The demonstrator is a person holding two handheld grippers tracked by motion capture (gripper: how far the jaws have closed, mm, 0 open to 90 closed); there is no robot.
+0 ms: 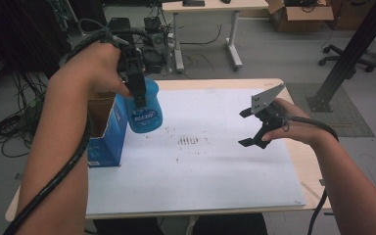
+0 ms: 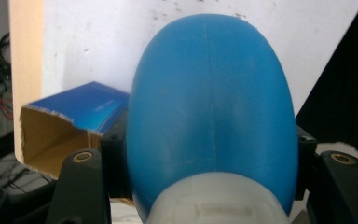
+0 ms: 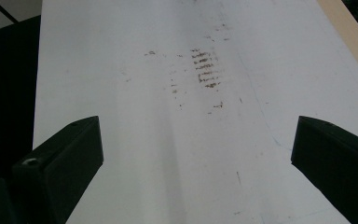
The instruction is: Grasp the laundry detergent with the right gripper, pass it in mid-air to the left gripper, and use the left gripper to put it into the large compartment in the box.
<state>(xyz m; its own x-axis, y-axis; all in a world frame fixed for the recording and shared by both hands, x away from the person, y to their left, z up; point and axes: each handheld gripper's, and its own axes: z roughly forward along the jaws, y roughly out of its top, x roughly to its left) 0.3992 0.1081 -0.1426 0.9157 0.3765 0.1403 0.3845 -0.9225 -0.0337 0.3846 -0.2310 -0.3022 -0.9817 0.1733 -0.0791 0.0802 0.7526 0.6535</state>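
Left gripper (image 1: 138, 100) fingers clamped on the blue bottle (image 1: 144, 110), held in the air just at 3 o'clock of the open blue box (image 1: 108, 139) on the table's (image 1: 215, 181) left edge. Right gripper (image 1: 252, 128) fingers spread wide, holding nothing, hovering over the white mat (image 1: 225, 166) at 3 o'clock of the brown smudges (image 1: 188, 141). Judging it mid-task: bottle gripped and lifted, but not in the box or set down.

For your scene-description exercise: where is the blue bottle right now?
In the high view the blue bottle hangs at the left, clamped in the left gripper, above the white mat beside the open blue box.
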